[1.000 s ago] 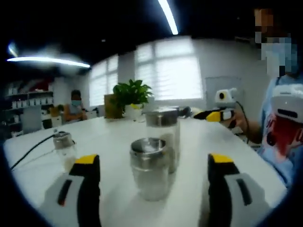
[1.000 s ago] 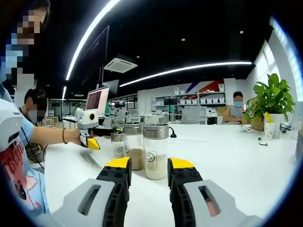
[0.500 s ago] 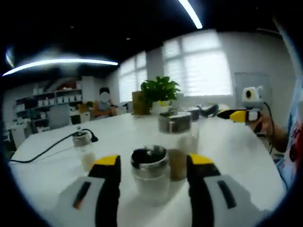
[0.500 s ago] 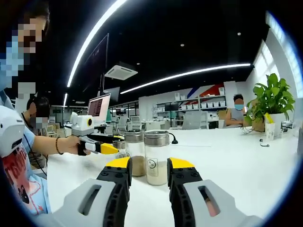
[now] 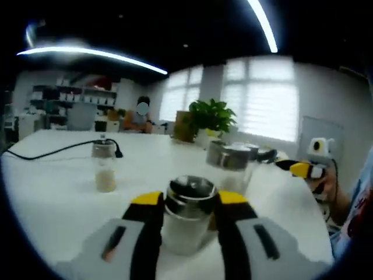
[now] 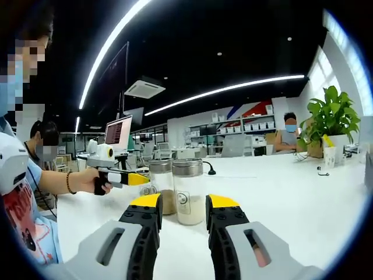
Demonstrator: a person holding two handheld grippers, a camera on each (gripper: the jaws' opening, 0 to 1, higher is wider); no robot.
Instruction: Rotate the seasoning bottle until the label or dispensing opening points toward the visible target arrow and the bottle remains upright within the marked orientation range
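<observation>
A short seasoning bottle (image 5: 186, 217) with a metal lid and pale contents stands upright on the white table (image 5: 52, 192). My left gripper (image 5: 189, 199) is shut on it, one yellow-tipped jaw pressed against each side. In the right gripper view a hand holds the left gripper (image 6: 137, 179) out to the left, beside the jars. My right gripper (image 6: 184, 202) is open by a narrow gap with nothing in it. It points at a taller jar of white powder (image 6: 188, 186), which stands farther off. The right gripper (image 5: 303, 169) hovers at the table's right edge.
A taller metal-lidded jar (image 5: 229, 166) stands just behind the held bottle, and a jar with brown contents (image 6: 161, 185) stands beside the white one. A small shaker (image 5: 104, 169) and a black cable (image 5: 52, 153) lie to the left. A potted plant (image 5: 213, 119) stands at the back. People sit around.
My left gripper has moved up to the short bottle and its jaws have closed from wide open onto its sides. The right gripper has barely moved.
</observation>
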